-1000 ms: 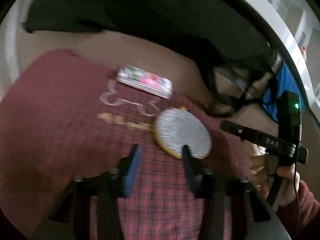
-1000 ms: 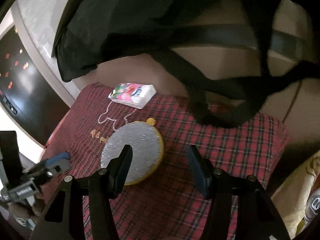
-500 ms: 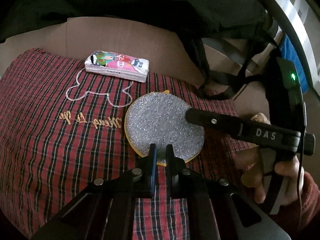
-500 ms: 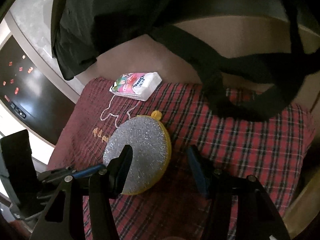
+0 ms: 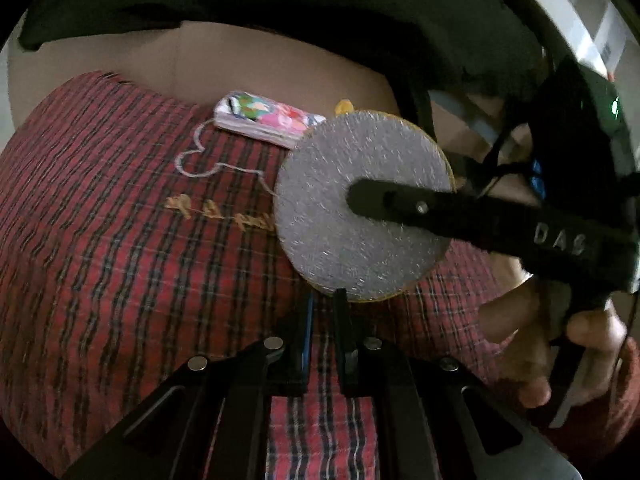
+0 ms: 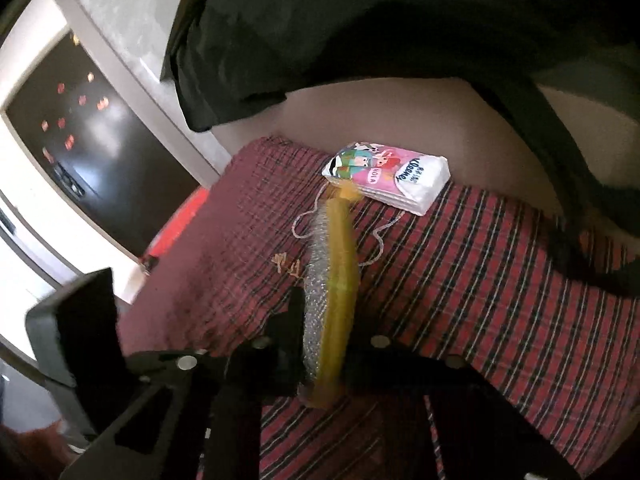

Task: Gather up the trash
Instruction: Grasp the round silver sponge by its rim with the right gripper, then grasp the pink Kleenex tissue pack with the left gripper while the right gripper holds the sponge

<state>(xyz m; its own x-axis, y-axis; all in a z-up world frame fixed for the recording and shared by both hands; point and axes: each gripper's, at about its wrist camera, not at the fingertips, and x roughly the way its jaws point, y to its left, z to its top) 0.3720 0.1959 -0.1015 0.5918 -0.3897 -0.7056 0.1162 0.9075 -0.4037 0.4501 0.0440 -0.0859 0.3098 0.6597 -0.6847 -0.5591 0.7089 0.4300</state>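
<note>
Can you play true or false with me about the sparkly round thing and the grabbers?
1. The right gripper holds the round silver glittery scrubber with the yellow back. True.
2. The scrubber lies flat on the red plaid cloth. False: it is lifted and tilted on edge.
3. The left gripper has its jaws wide open. False: they are nearly closed, holding nothing.
4. The colourful cartoon tissue pack sits on the cloth's far edge. True.
5. The tissue pack is inside the black bag. False: it rests on the cloth.

Red plaid cloth (image 6: pixel 500 280) with embroidered outline and gold lettering; colourful tissue pack (image 6: pixel 386 176) flat at its far edge
</note>
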